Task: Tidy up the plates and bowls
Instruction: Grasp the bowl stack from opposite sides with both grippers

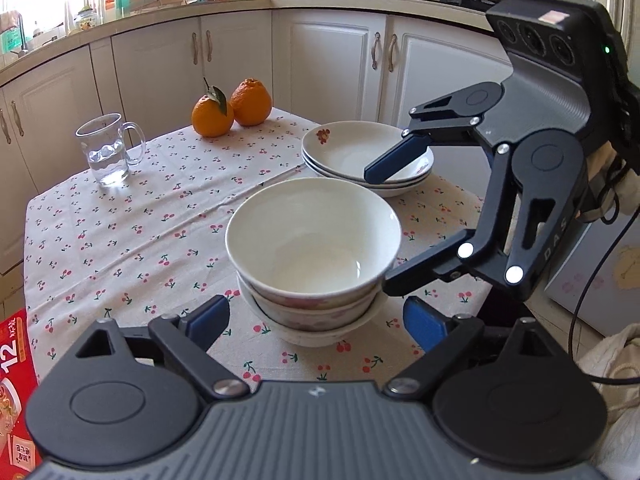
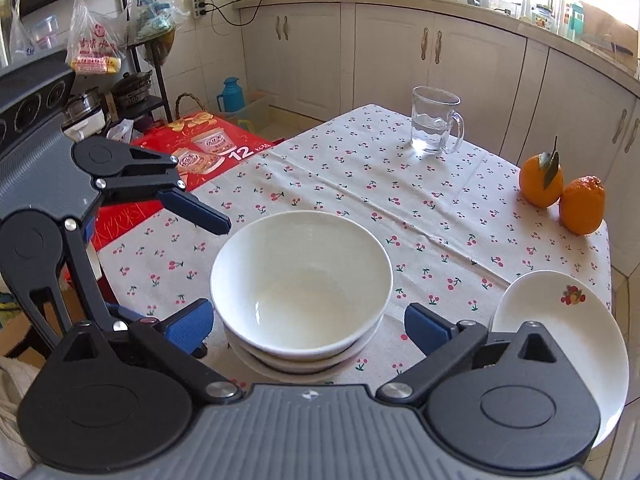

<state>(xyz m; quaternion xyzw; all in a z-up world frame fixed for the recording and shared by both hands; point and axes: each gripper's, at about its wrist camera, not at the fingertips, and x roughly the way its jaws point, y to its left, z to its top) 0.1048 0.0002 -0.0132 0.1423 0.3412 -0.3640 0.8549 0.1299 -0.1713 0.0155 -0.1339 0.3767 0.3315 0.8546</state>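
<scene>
A stack of white bowls [image 1: 312, 240] stands on the cherry-print tablecloth; it also shows in the right wrist view [image 2: 300, 280]. A stack of white plates [image 1: 352, 152] with a flower print sits beyond it, at the lower right in the right wrist view [image 2: 560, 320]. My left gripper [image 1: 316, 322] is open, its fingers on either side of the bowl stack's base. My right gripper [image 2: 308, 326] is open too, straddling the same stack from the other side. In the left wrist view the right gripper [image 1: 384, 232] is at the right, open beside the bowls. In the right wrist view the left gripper [image 2: 200, 264] is at the left.
A glass mug [image 1: 106, 150] with water and two oranges [image 1: 232, 110] stand on the far part of the table. A red carton [image 2: 200, 148] lies off the table's edge. White cabinets [image 1: 328, 60] and a cluttered counter surround the table.
</scene>
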